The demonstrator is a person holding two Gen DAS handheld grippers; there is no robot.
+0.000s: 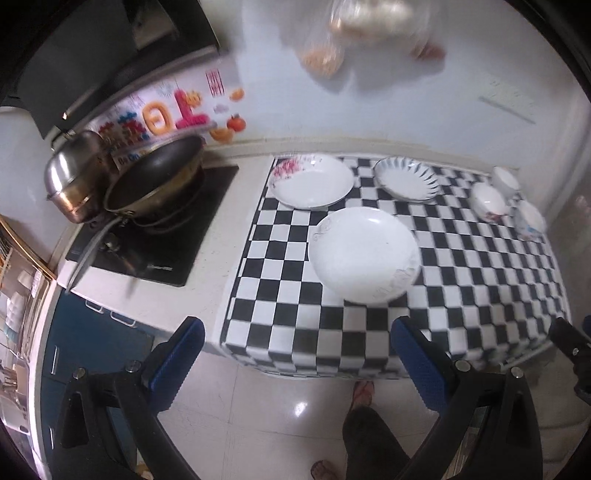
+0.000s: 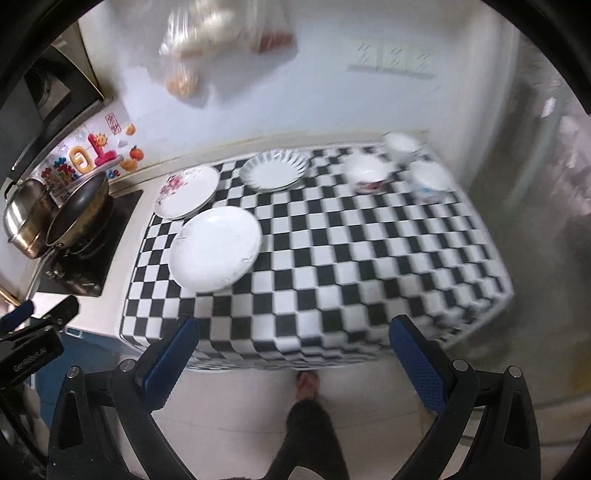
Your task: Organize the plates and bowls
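On the checkered cloth [image 1: 288, 317] [image 2: 369, 266] lie three plates: a plain white plate [image 1: 364, 254] [image 2: 216, 253] nearest, a pink-flowered plate [image 1: 312, 182] [image 2: 186, 192] behind it, and a fluted plate [image 1: 406, 179] [image 2: 275, 170] further right. Three small bowls [image 1: 489, 201] [image 2: 369, 173] cluster at the far right corner. My left gripper [image 1: 295, 354] hangs open in front of the table edge, holding nothing. My right gripper [image 2: 295, 354] is also open and empty, above the floor before the table.
A stove [image 1: 155, 236] with a dark wok [image 1: 155, 181] and a steel pot [image 1: 72, 181] stands left of the cloth. Bags [image 1: 365, 33] hang on the wall behind. A person's leg and sandalled feet [image 1: 362, 393] [image 2: 306, 384] are on the tiled floor below.
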